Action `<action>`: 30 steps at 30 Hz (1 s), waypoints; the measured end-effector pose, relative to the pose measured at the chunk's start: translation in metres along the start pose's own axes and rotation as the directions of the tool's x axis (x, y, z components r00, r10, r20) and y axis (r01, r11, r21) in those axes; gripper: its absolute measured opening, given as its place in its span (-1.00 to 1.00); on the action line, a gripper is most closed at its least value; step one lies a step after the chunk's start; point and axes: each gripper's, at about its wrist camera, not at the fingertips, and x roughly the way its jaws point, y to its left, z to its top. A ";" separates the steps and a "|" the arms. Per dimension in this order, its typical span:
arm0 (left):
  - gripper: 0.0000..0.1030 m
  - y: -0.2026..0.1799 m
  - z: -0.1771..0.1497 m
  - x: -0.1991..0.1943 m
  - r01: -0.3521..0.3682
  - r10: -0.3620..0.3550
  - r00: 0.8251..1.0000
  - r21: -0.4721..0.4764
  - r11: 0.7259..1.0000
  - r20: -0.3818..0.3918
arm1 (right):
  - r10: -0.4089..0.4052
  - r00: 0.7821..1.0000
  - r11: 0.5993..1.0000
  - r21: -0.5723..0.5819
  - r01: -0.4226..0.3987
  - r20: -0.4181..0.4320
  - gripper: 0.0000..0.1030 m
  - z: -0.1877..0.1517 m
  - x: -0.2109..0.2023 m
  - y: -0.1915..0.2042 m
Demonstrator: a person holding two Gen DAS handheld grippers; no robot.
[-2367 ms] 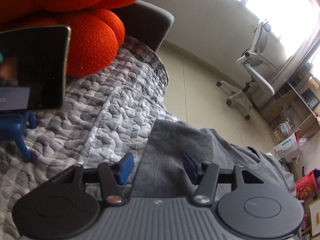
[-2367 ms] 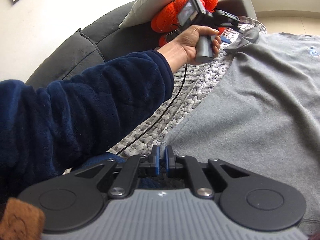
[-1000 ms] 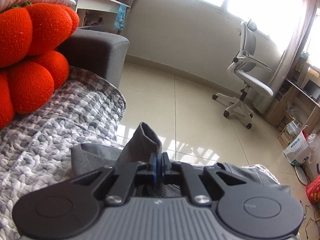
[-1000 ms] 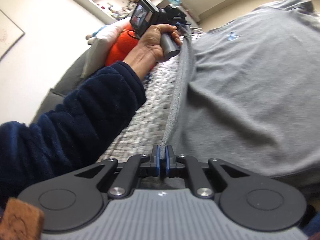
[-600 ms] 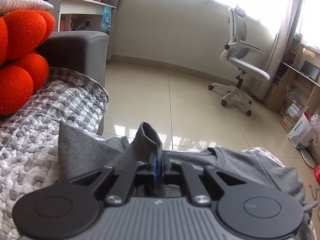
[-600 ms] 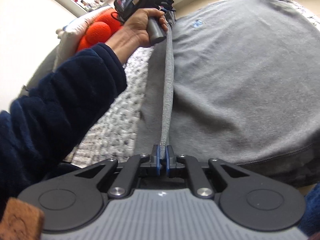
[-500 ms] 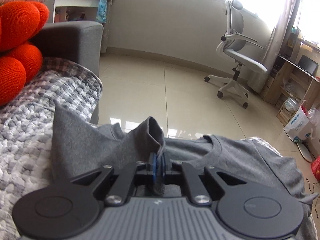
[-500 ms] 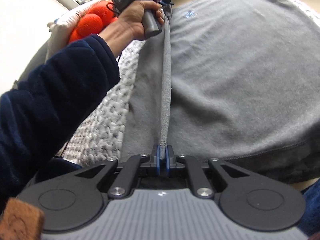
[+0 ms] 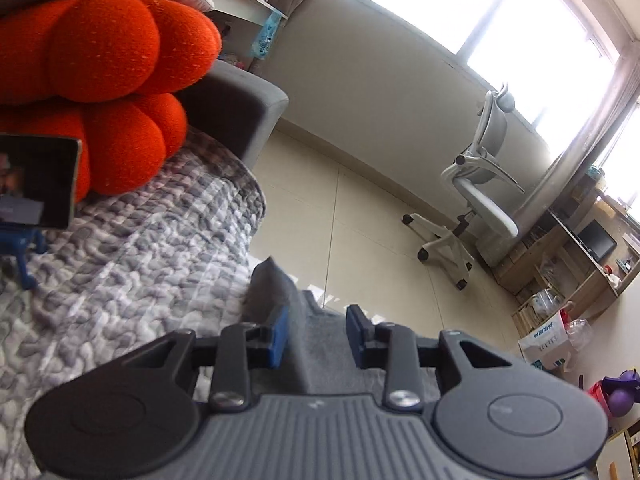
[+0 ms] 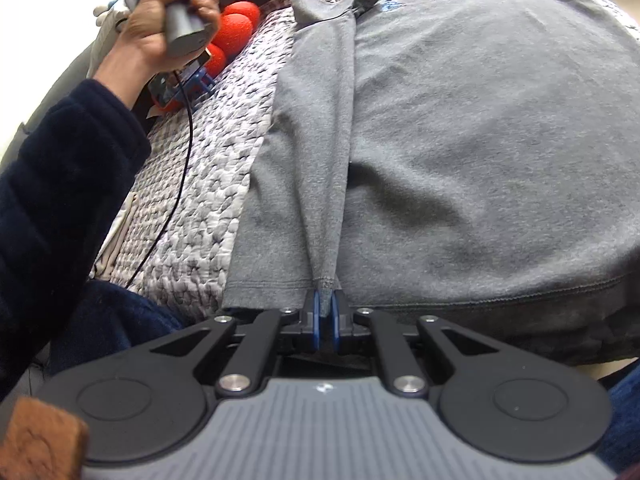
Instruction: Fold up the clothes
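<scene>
Your right tongs (image 10: pixel 325 314) are pinching the hem of the grey sweatshirt (image 10: pixel 480 128), blue pads squeezed onto a small pleat of the fabric. The sweatshirt is lying spread over the grey-and-white quilted blanket (image 10: pixel 200 184) on the sofa, with one side panel folded inward so that a long crease is running from the hem up toward the collar. Your left tongs (image 9: pixel 316 334) are standing wide, pads well apart, with a strip of the sweatshirt's fabric (image 9: pixel 320 344) lying between them and a loose peak of cloth rising just beyond the left pad; whether that pad is touching the cloth is hard to judge from this angle. In the right wrist view your left hand (image 10: pixel 160 26) is gripping the handle above the blanket, with a black cable (image 10: pixel 182 176) trailing down from it. An orange pumpkin-shaped cushion (image 9: pixel 100 80) is sitting against the grey sofa arm (image 9: pixel 236 116), and a phone on a blue stand (image 9: pixel 36 182) is propped just in front of it.
</scene>
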 end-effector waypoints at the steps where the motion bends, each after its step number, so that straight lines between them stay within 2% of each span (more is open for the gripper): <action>1: -0.31 0.003 -0.006 -0.007 -0.012 0.012 1.000 0.001 1.000 -0.012 | -0.001 1.000 1.000 -0.003 0.001 0.005 -0.82 0.000 -0.002 0.001; 5: -0.31 0.012 -0.031 -0.020 -0.072 0.072 0.994 0.007 0.997 -0.082 | -0.032 0.999 0.999 0.005 0.032 0.027 -0.83 0.000 -0.007 0.003; 8: -0.32 0.019 -0.049 -0.021 -0.109 0.109 0.987 0.010 0.994 -0.122 | -0.049 0.999 0.999 0.002 0.049 0.000 -0.83 -0.003 -0.004 0.004; 11: -0.32 0.021 -0.051 -0.019 -0.116 0.118 0.985 0.028 0.993 -0.122 | -0.061 0.998 0.998 -0.021 0.061 -0.015 -0.84 -0.006 -0.005 0.010; 13: -0.32 0.023 -0.052 -0.017 -0.121 0.125 0.985 0.040 0.992 -0.122 | -0.110 0.994 0.993 -0.044 0.110 -0.001 -0.83 -0.005 -0.004 0.013; 14: -0.32 0.024 -0.052 -0.017 -0.123 0.128 0.984 0.045 0.991 -0.121 | -0.148 0.989 0.988 -0.051 0.149 0.020 -0.81 -0.003 -0.003 0.014; 15: -0.32 0.025 -0.053 -0.016 -0.125 0.131 0.984 0.051 0.991 -0.121 | -0.163 0.986 0.984 -0.061 0.165 0.037 -0.70 0.000 -0.005 0.015; 17: -0.32 0.026 -0.054 -0.014 -0.130 0.137 0.983 0.063 0.989 -0.121 | -0.139 0.988 0.986 -0.085 0.144 0.061 -0.68 0.013 -0.012 0.018; 18: -0.31 0.027 -0.055 -0.013 -0.133 0.140 0.983 0.069 0.989 -0.121 | -0.126 0.989 0.985 -0.105 0.134 0.078 -0.65 0.023 -0.016 0.019; 20: -0.31 0.029 -0.056 -0.012 -0.137 0.147 0.982 0.081 0.987 -0.121 | -0.100 0.988 0.979 -0.164 0.119 0.119 -0.22 0.053 -0.026 0.021; 21: -0.31 0.030 -0.056 -0.011 -0.140 0.150 0.981 0.087 0.986 -0.120 | -0.086 0.987 0.975 -0.194 0.112 0.139 0.12 0.068 -0.030 0.023; 22: -0.31 0.030 -0.057 -0.010 -0.141 0.152 0.981 0.090 0.986 -0.120 | -0.071 0.985 0.969 -0.223 0.106 0.158 0.19 0.083 -0.035 0.024; 26: -0.30 0.031 -0.056 -0.009 -0.127 0.136 0.982 0.077 0.989 -0.130 | -0.011 0.976 0.940 -0.332 0.085 0.218 0.19 0.145 -0.049 0.026; 30: -0.30 0.027 -0.061 -0.002 -0.126 0.143 0.976 0.105 0.986 -0.167 | 0.050 0.985 0.963 -0.269 -0.004 0.167 0.19 0.217 -0.014 0.004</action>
